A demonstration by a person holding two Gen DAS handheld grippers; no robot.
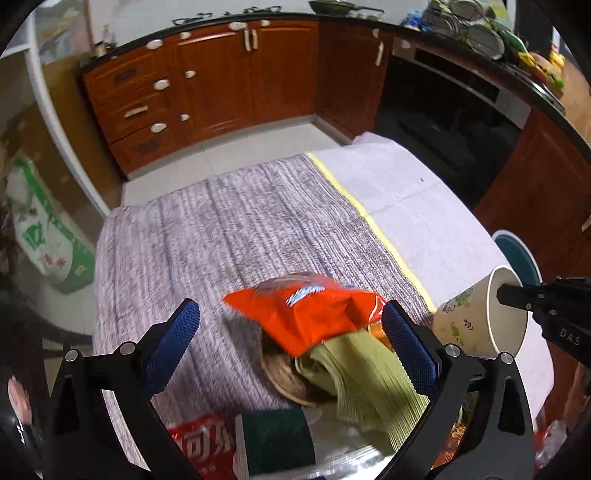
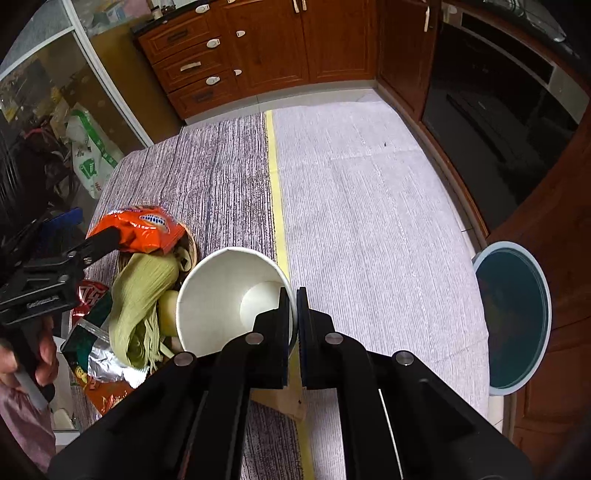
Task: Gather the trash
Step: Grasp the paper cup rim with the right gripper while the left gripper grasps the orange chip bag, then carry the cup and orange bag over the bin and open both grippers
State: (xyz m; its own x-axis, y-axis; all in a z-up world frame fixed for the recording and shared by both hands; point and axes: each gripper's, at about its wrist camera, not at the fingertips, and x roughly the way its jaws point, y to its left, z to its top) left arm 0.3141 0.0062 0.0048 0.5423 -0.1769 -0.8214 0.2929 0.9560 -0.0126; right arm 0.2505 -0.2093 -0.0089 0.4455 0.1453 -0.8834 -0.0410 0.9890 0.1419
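home kitchen: wooden cabinets [image 1: 221,81], built-in oven [image 1: 454,110], dish rack [image 1: 465,26], stove grates [image 1: 229,16].

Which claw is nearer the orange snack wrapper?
Left. The left claw stands open around the orange snack wrapper, which lies between its pads. The right claw is shut on the paper cup rim, beyond the green husks.

- Cup [image 2: 236,295] on worktop [image 2: 369,221], tipped, rim pinched in right gripper [image 2: 296,295].
- Trash pile left of cup: wrapper [image 2: 140,229] on husks [image 2: 144,291].
- Bin [image 2: 517,317] right of worktop, below its edge.
- Left gripper [image 1: 291,347] straddles pile.
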